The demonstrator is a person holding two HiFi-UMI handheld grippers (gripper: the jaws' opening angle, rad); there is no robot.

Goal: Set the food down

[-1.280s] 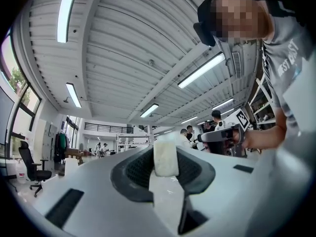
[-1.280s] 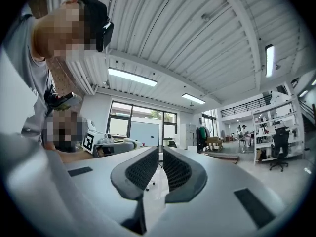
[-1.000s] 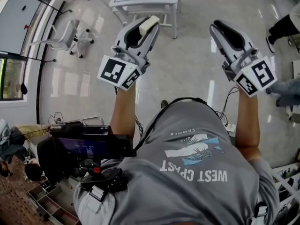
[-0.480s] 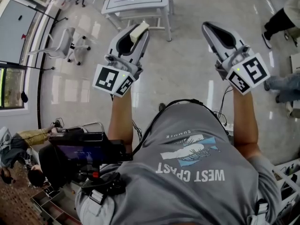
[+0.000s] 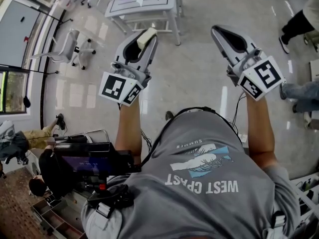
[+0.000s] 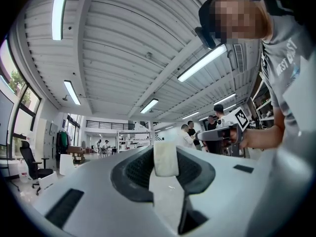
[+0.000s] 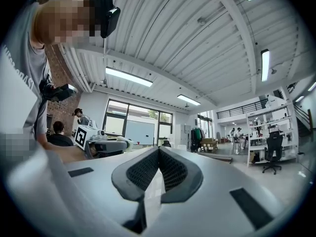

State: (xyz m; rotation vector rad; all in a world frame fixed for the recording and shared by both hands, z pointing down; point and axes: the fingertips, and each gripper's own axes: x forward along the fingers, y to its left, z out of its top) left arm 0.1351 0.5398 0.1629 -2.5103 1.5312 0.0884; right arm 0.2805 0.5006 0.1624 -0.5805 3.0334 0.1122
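At the far left: an office chair [image 5: 73, 43] stands on the glossy floor [image 5: 197, 78], near a dark window wall.
Top, left of centre: a white bench [image 5: 149, 6] stands on the floor, showing just beyond the tips of the left tongs in the head view.
Left tongs: the left tongs [image 5: 144, 40] are held up in the person's left hand, and their own view looks up toward the ceiling lights. They are clamped on the food.
Food: the food [image 5: 147, 35] is a pale, cream block, pinched upright between the two dark pads near the tips. It is in the air, apart from the bench and the floor.
Left marker cube: a black-and-white marker cube [image 5: 119, 88] sits at the near end of the left tongs, just above the forearm.
Centre: the person's grey T-shirt [image 5: 204, 176] with printed lettering fills the lower middle of the head view.
Right tongs: the right tongs [image 5: 217, 31] are raised beside the left pair and well apart from them. Their pads meet at the tips with nothing between them.
Right marker cube: a second marker cube [image 5: 260, 77] sits at the near end of the right tongs.
Right edge: the legs of other people [image 5: 299, 91] stand on the floor.
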